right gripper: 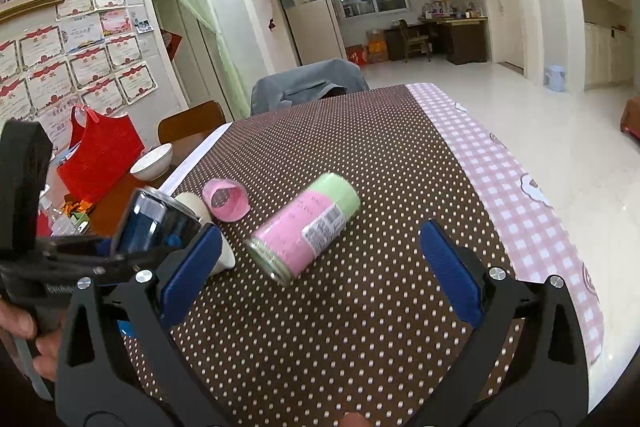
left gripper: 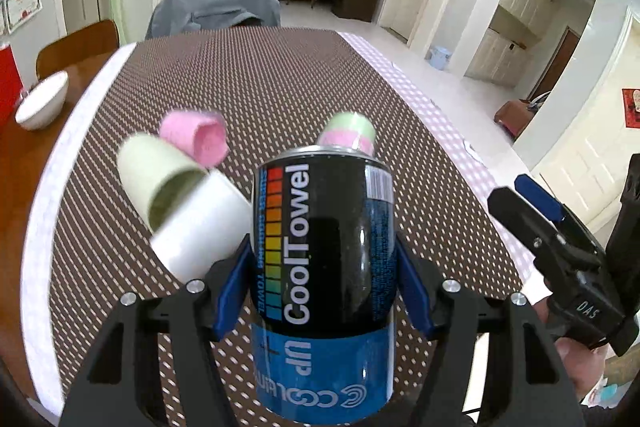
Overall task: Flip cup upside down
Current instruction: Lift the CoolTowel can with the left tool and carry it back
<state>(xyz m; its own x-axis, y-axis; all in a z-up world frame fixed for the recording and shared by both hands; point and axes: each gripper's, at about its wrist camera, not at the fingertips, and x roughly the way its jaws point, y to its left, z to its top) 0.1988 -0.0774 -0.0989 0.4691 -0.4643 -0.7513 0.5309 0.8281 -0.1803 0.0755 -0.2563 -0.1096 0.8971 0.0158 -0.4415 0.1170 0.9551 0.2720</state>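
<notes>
A black-and-blue can-shaped cup point(left gripper: 324, 259) marked "CoolTowel" sits between the blue pads of my left gripper point(left gripper: 322, 247), which is shut on its sides. In the right wrist view the same cup point(right gripper: 160, 223) is held tilted above the table's left side. My right gripper point(right gripper: 320, 239) stands wide open over the dotted mat with nothing between its fingers, and it also shows at the right edge as the right gripper point(left gripper: 532, 203). A pink-and-green can point(right gripper: 304, 227) lies on its side ahead of it.
A white-and-green cup point(left gripper: 188, 203) and a pink cup point(left gripper: 196, 139) lie on their sides on the brown dotted mat point(left gripper: 280, 87). Left of the mat are a white bowl point(right gripper: 152, 161) and a red bag point(right gripper: 100, 159). A grey-draped chair point(right gripper: 308, 83) stands at the far edge, and pink checked cloth point(right gripper: 500, 167) runs along the right.
</notes>
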